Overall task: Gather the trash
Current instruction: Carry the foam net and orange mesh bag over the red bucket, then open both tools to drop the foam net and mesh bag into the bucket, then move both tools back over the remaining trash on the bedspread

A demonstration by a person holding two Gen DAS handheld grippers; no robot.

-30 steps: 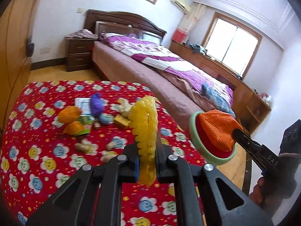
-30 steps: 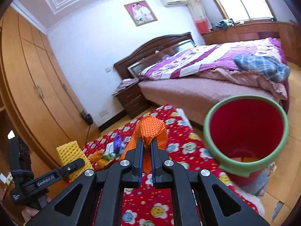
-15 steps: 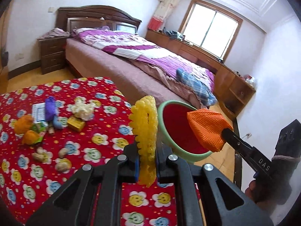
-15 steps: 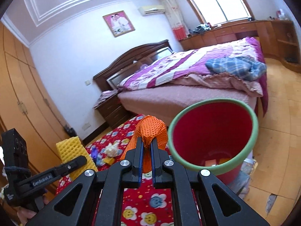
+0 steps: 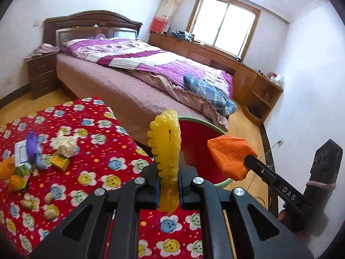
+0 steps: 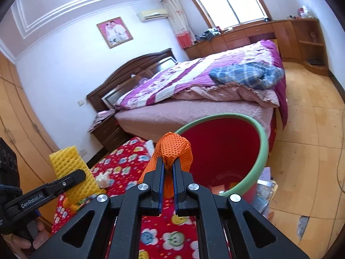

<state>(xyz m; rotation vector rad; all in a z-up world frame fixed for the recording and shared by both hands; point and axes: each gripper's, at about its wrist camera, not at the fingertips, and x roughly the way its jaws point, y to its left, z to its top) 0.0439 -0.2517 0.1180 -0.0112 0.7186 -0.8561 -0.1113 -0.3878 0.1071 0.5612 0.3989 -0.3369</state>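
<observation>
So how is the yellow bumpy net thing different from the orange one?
The yellow foam net is pale yellow with an open, holey lattice; the orange foam net is bright orange with a finer dimpled weave. The yellow one stands up flat from the left gripper; the orange one is bunched into a wad in the right gripper. Both are pinched tight near the red bin.

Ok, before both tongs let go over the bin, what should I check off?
1. Left tongs clamped on yellow foam net: ok.
2. Right tongs clamped on orange foam net: ok.
3. Red bin open, with room inside: ok.
4. Orange net in front of the bin mouth: ok; directly above it: cannot tell.
5. Yellow net past the bin rim: cannot tell.
6. Trash left on the red cloth: not ok, several pieces remain.
</observation>
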